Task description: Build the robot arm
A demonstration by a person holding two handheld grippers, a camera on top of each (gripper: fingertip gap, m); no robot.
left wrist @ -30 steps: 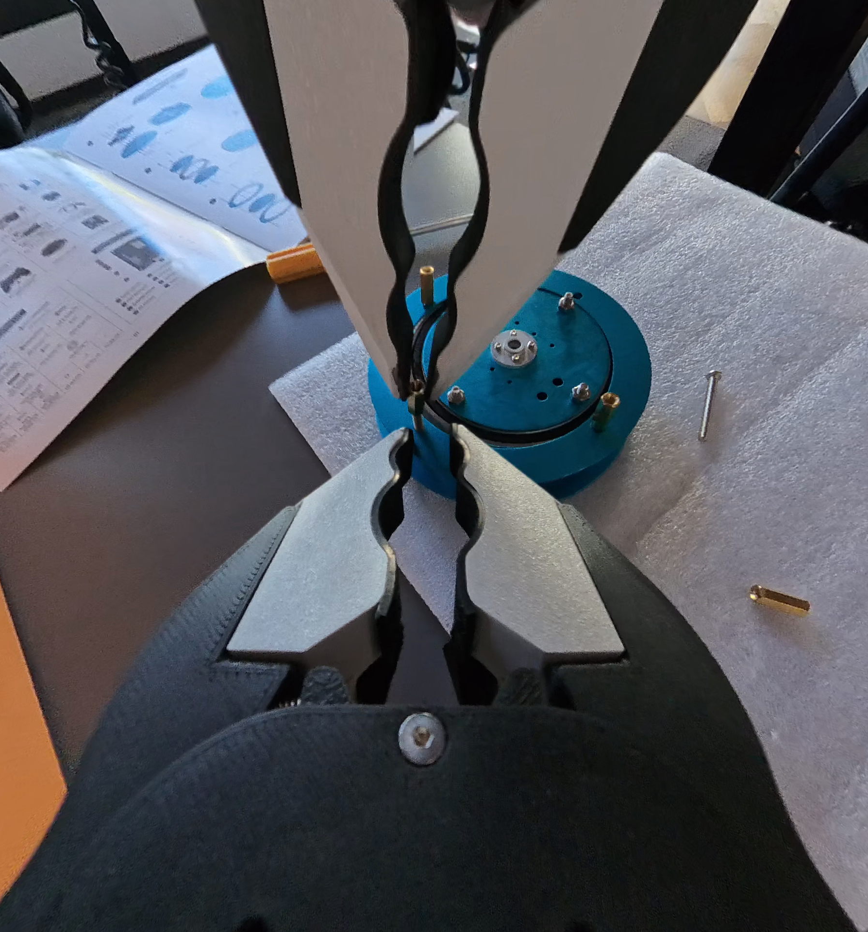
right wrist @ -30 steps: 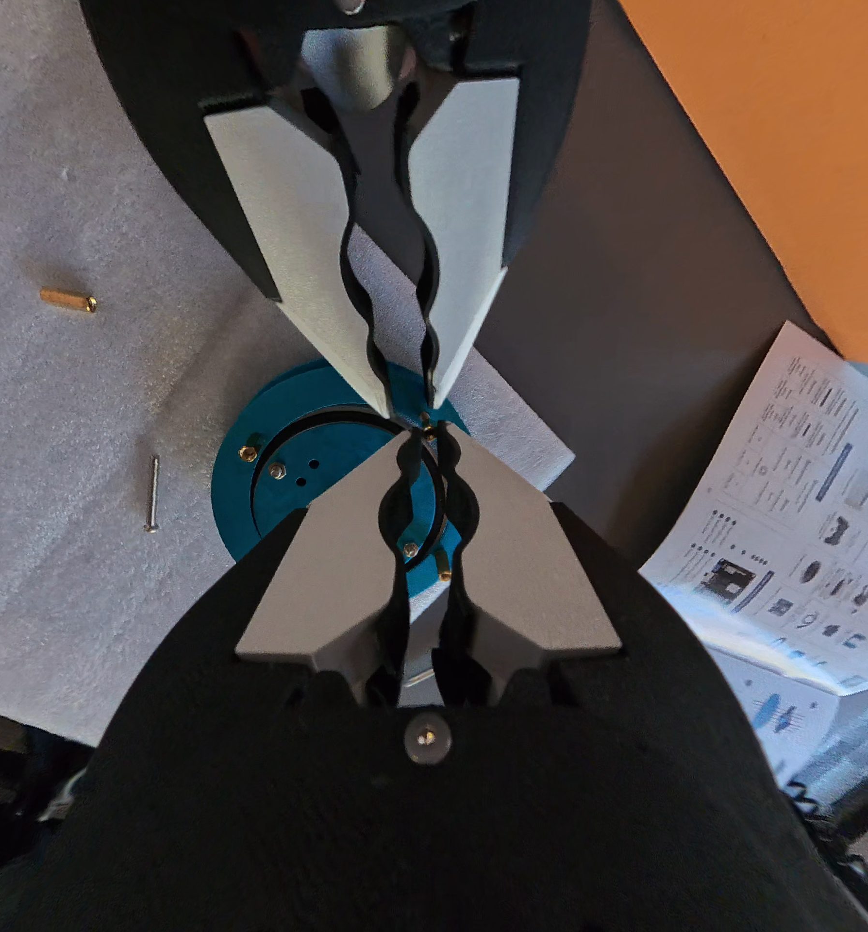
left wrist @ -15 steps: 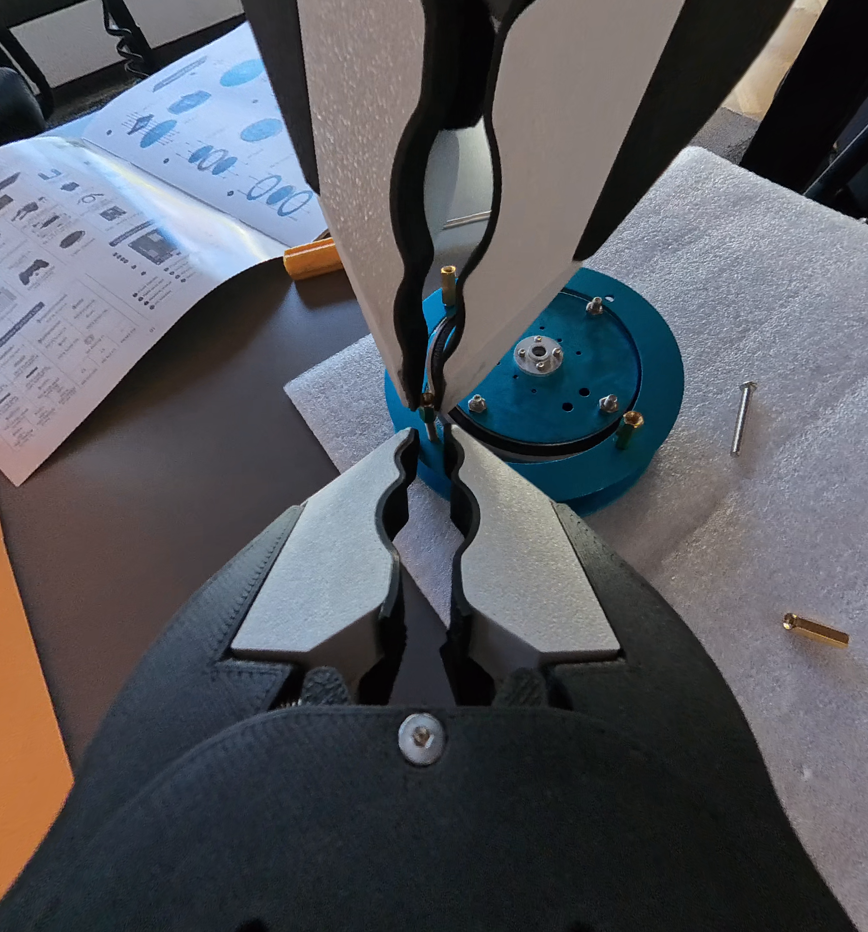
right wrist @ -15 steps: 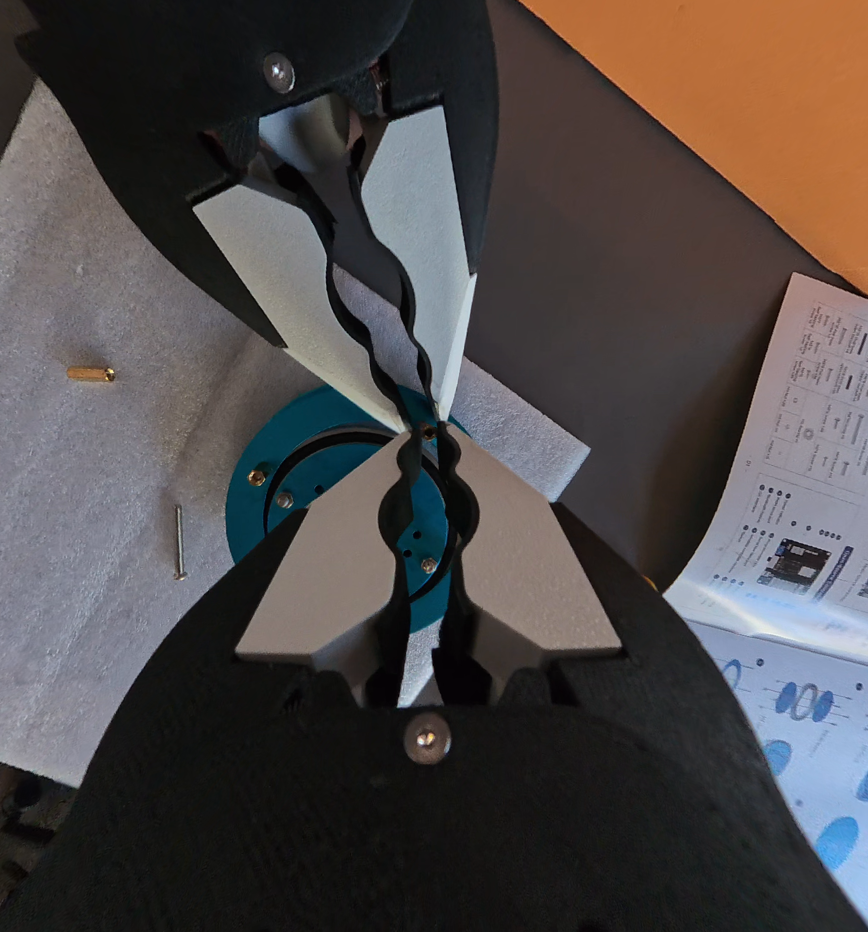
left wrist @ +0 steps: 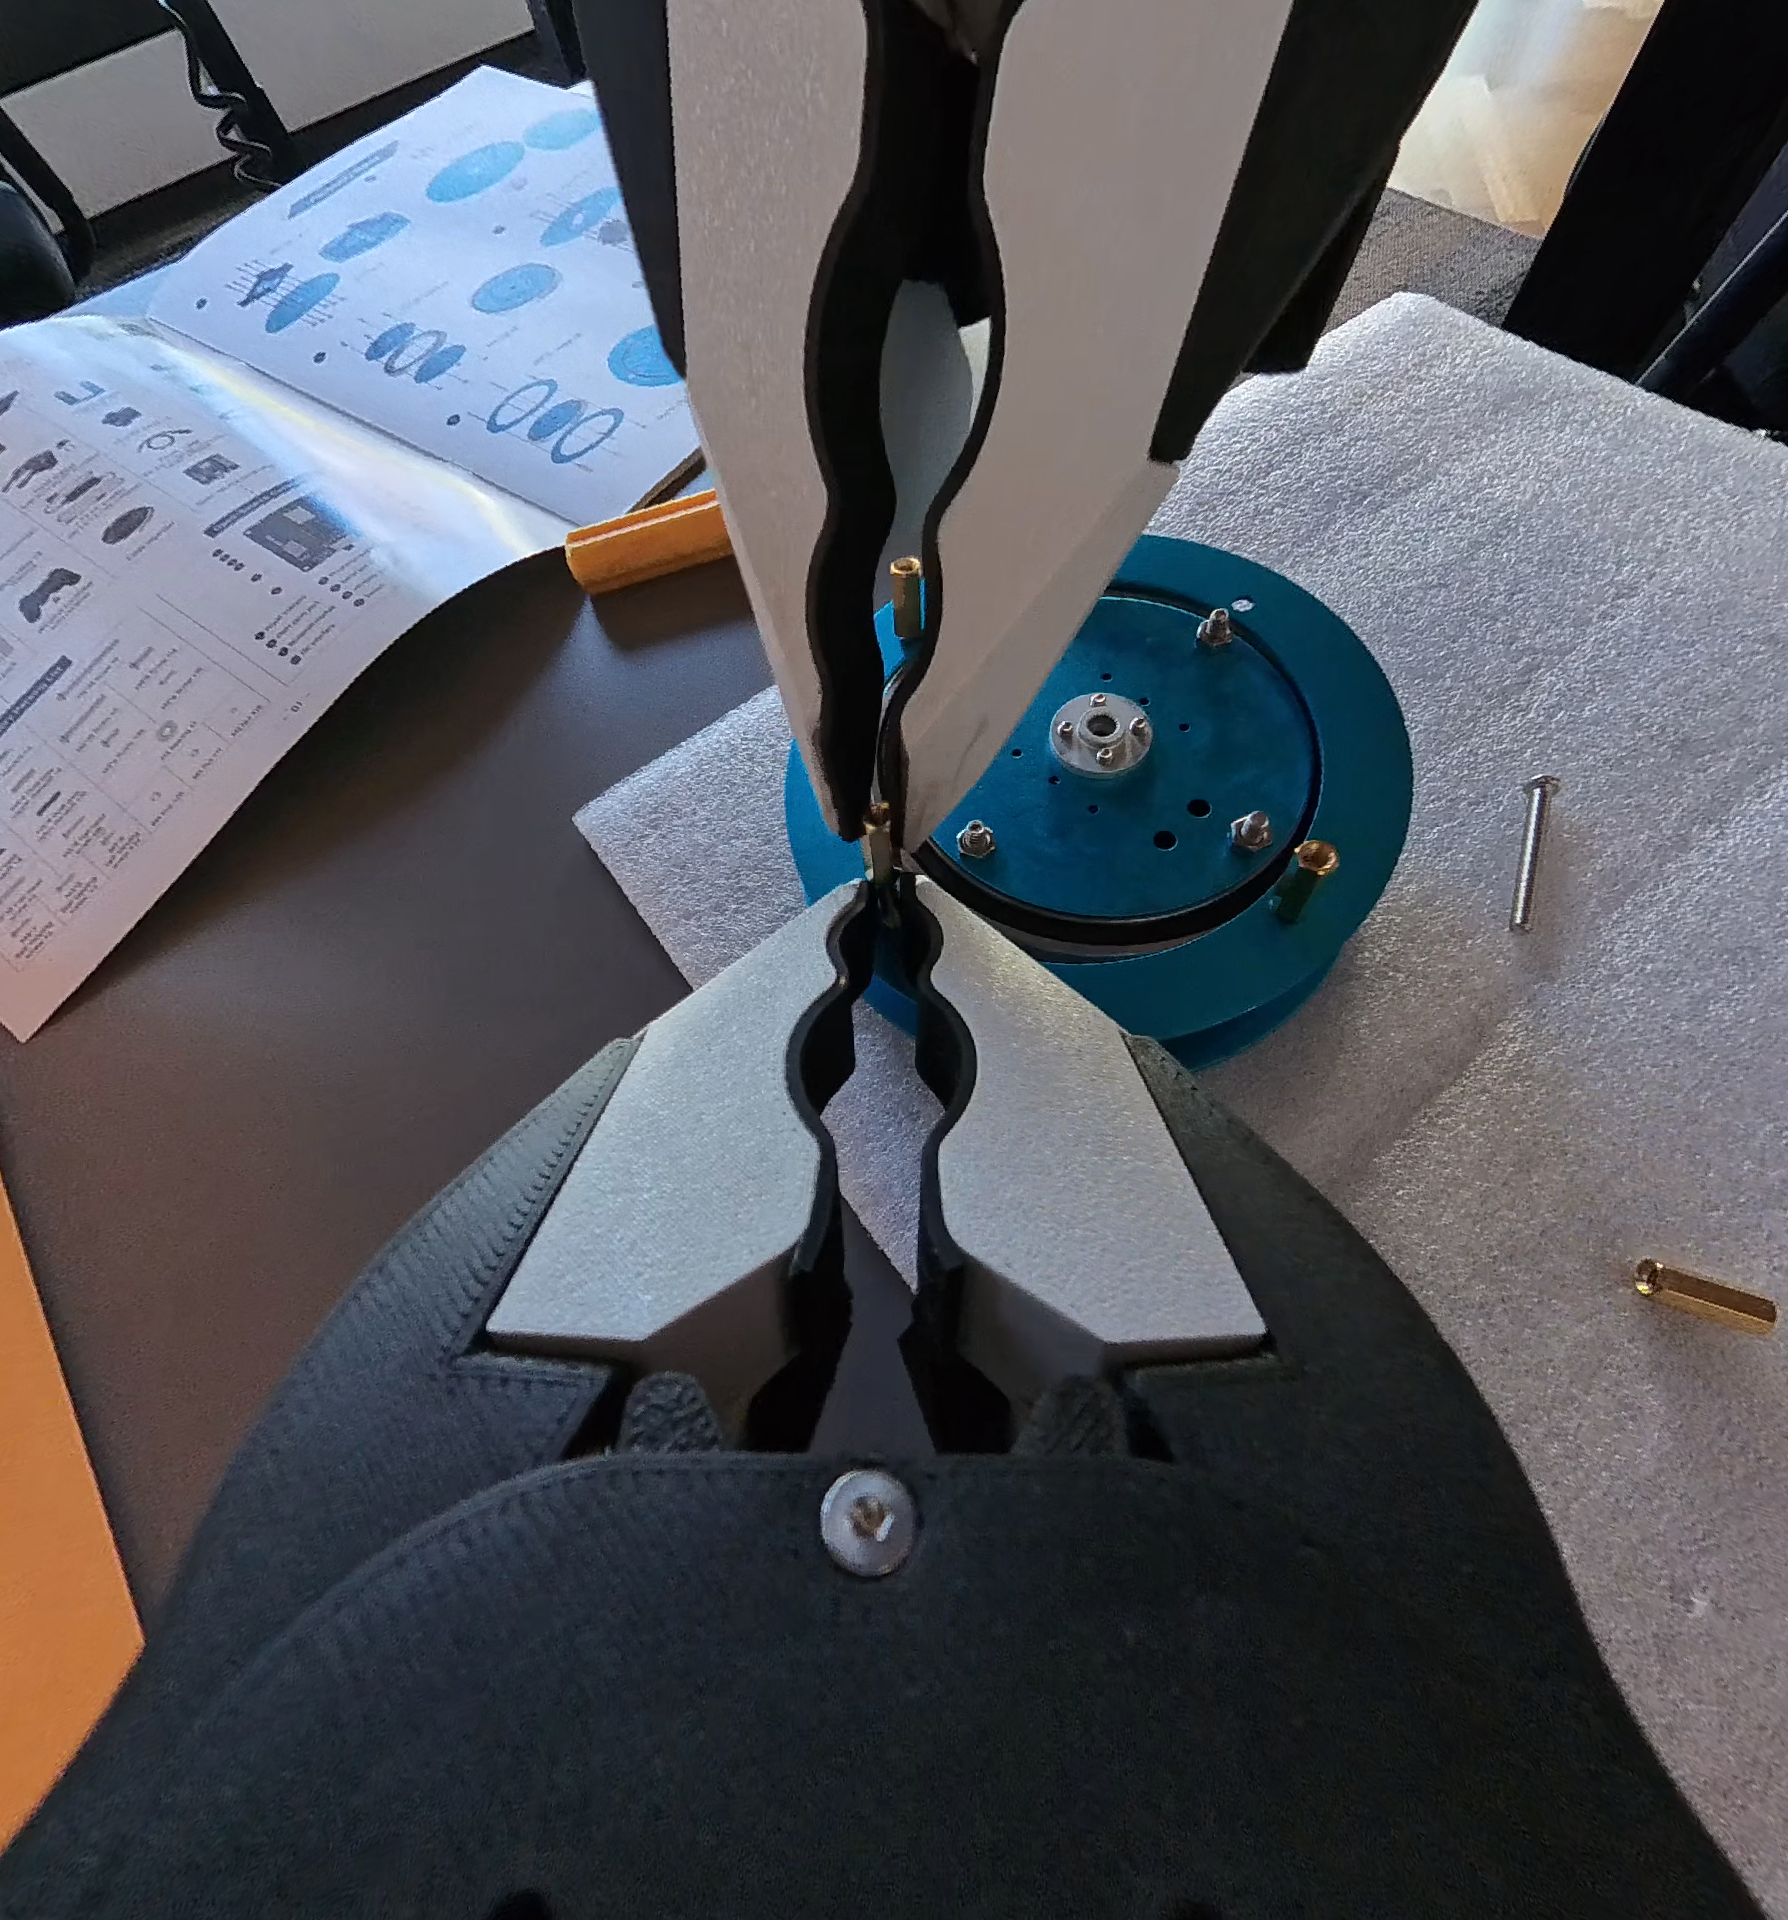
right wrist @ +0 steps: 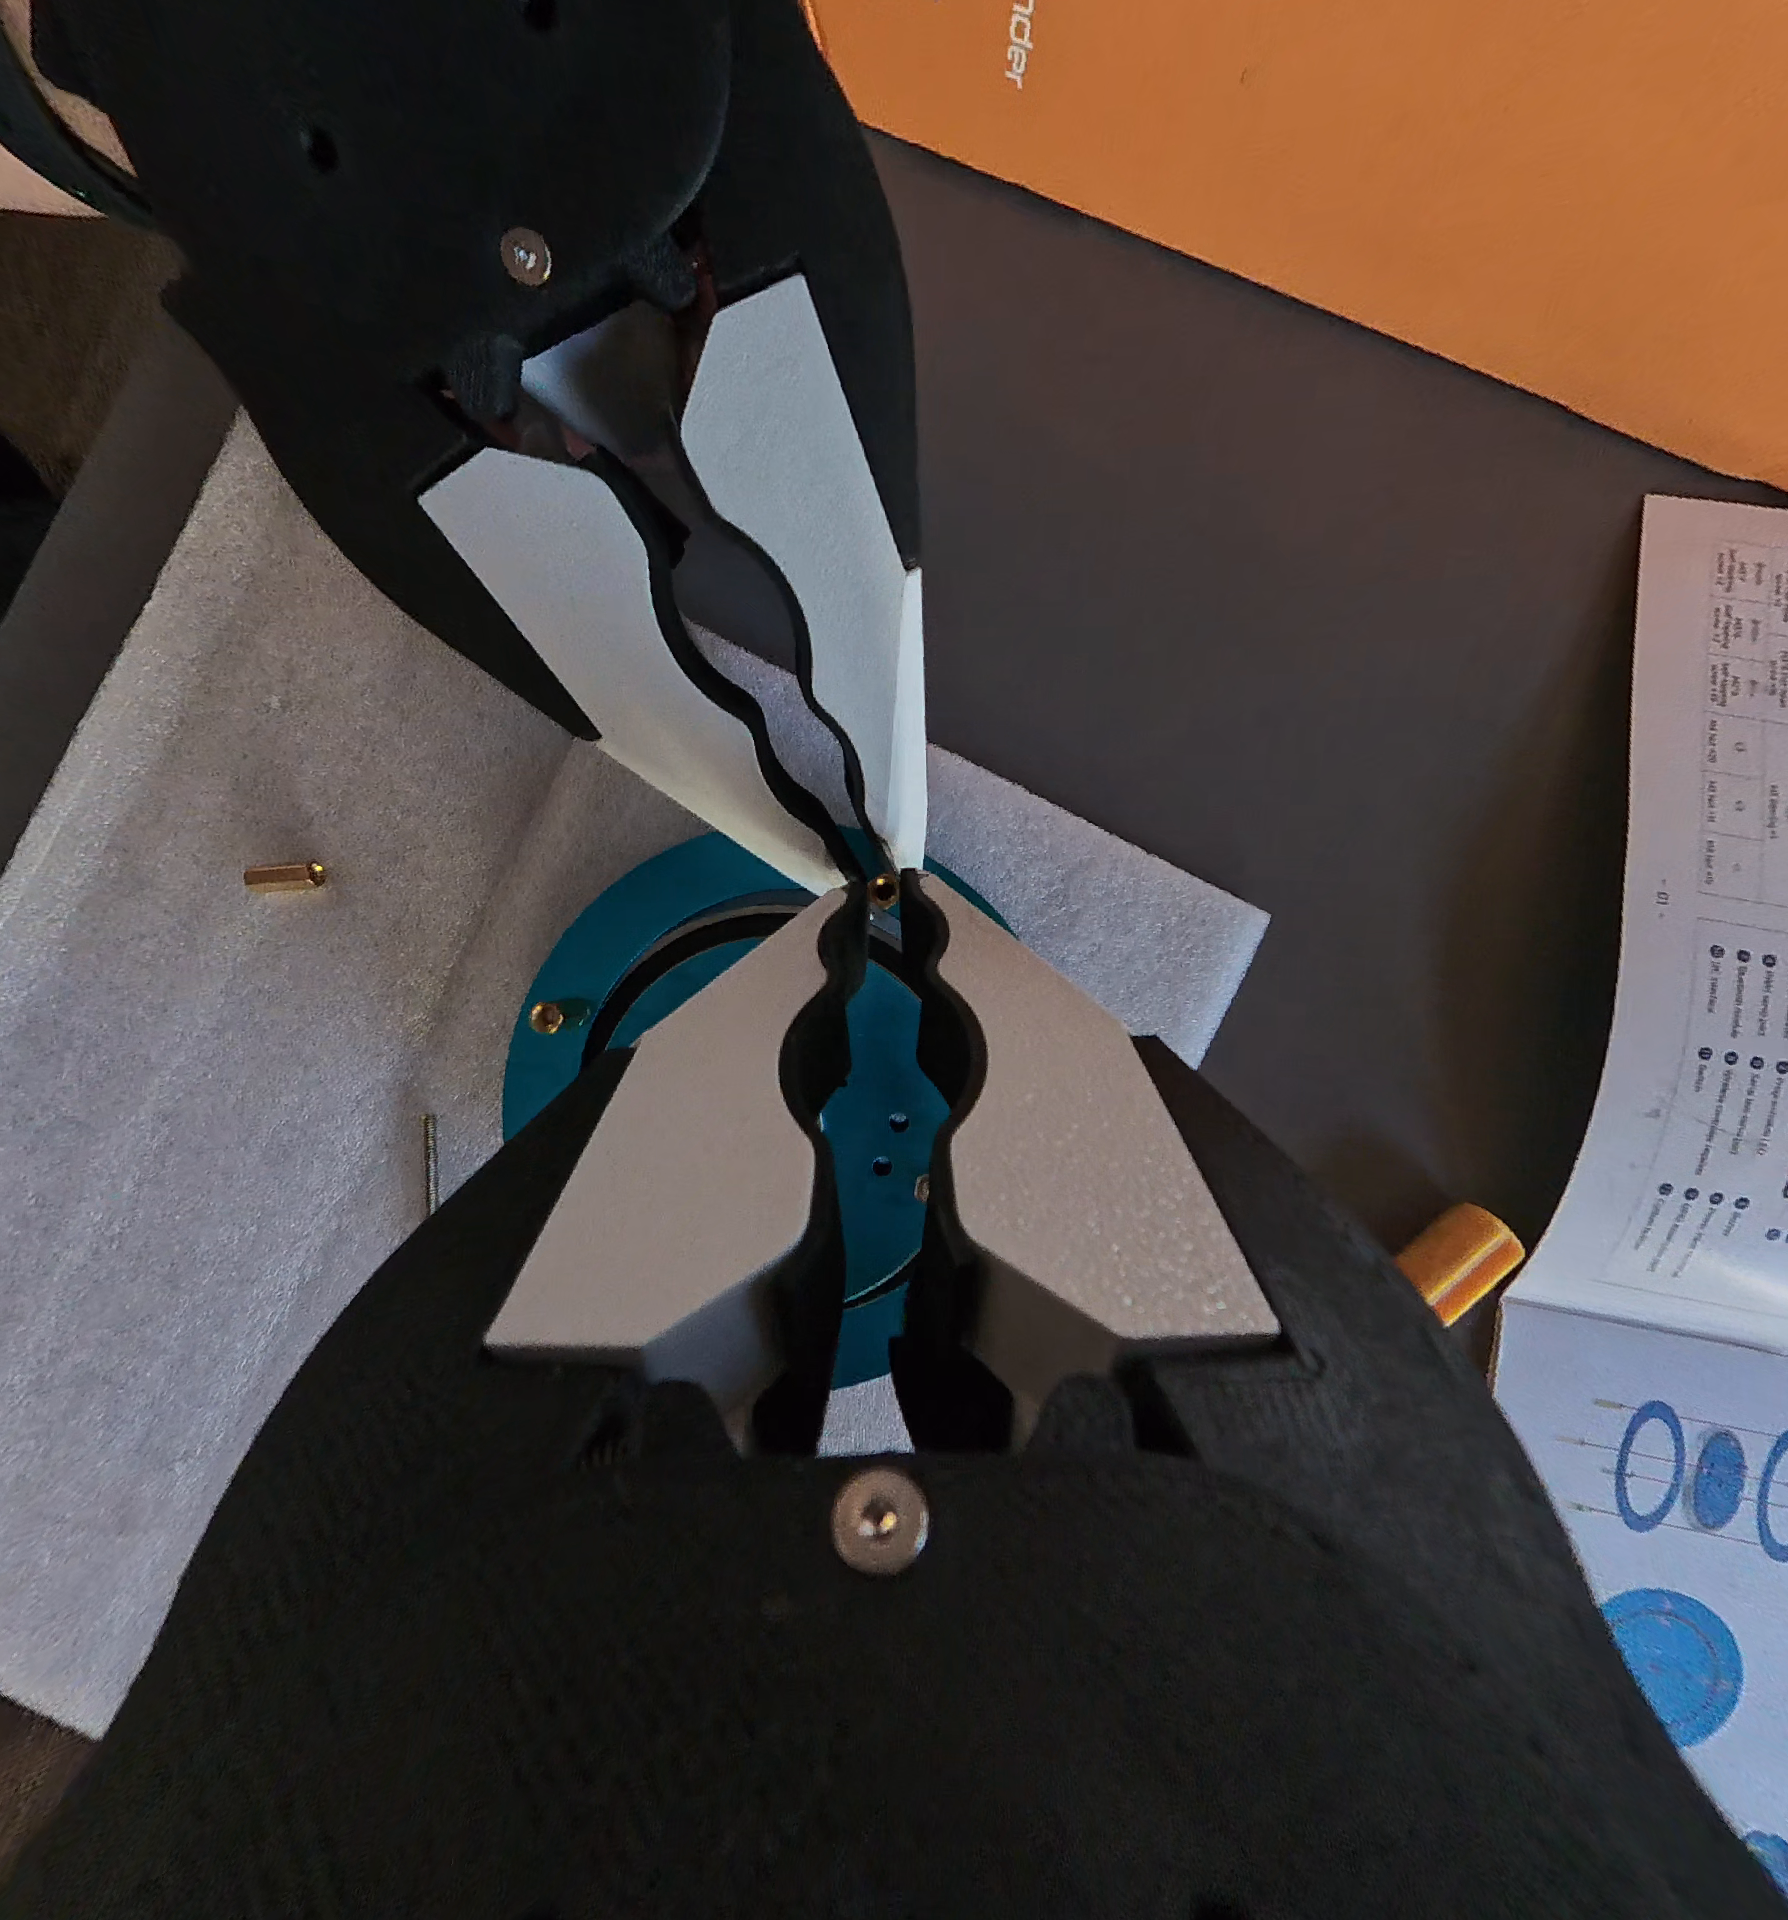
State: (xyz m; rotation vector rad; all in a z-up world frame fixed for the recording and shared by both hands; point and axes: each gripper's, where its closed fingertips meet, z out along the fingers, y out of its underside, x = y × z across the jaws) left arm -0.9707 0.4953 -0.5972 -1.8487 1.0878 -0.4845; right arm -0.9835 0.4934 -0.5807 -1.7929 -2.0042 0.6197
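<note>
A: Fingers first. Right gripper (right wrist: 882, 894)?
B: Tips nearly together, pinched on the top of a small brass post (left wrist: 877, 831). It comes down from above, as the left wrist view shows it.
A: Left gripper (left wrist: 885, 909)?
B: Low, nose to nose with the right one, tips narrowed around the foot of the same post. Can't tell if it truly clamps or just brackets it.
A: Post orientation?
B: Upright, long axis vertical, on the near-left rim of the blue disc (left wrist: 1285, 966), directly between both tip pairs.
A: Nearer gripper?
B: Both are at it; right has the top, left the base.
A: Around it?
B: Two more brass posts stand on the rim. The disc sits on a white foam sheet (left wrist: 1492, 1143); a loose brass post (left wrist: 1705, 1309) and a steel screw (left wrist: 1529, 852) lie apart on the foam. An open booklet (left wrist: 194, 582) and an orange peg (left wrist: 646, 540) lie on the dark table (left wrist: 298, 987).
</note>
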